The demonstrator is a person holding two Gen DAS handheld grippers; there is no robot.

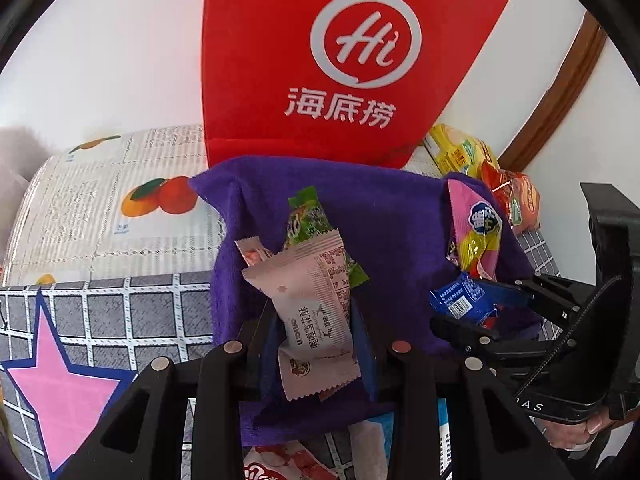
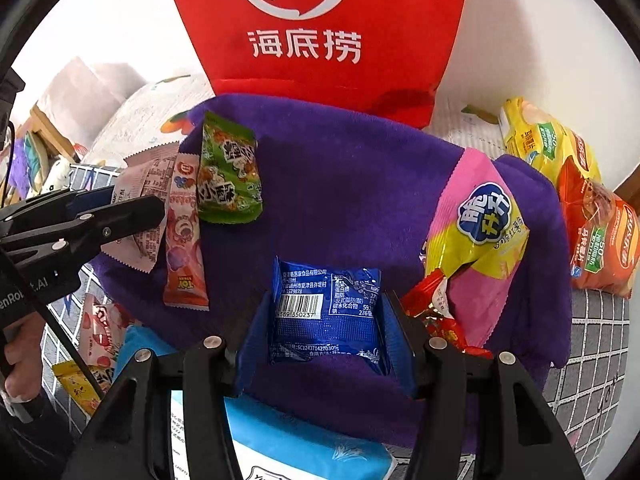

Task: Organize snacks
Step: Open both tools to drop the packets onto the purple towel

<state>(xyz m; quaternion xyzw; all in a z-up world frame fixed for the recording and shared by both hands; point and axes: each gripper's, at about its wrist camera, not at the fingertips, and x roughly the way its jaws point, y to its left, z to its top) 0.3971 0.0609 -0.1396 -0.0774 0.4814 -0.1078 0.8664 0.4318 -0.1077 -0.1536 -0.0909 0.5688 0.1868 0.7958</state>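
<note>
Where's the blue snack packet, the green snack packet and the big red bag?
blue snack packet point(image 2: 326, 312), right wrist view, on the middle of its printed back.
green snack packet point(image 2: 228, 176), right wrist view, on the middle of its front.
red bag point(image 1: 320, 60), left wrist view, on its white round logo.

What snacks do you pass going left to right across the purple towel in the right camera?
Pale pink packet → strawberry stick → green packet → blue packet → pink-and-yellow bag.
</note>
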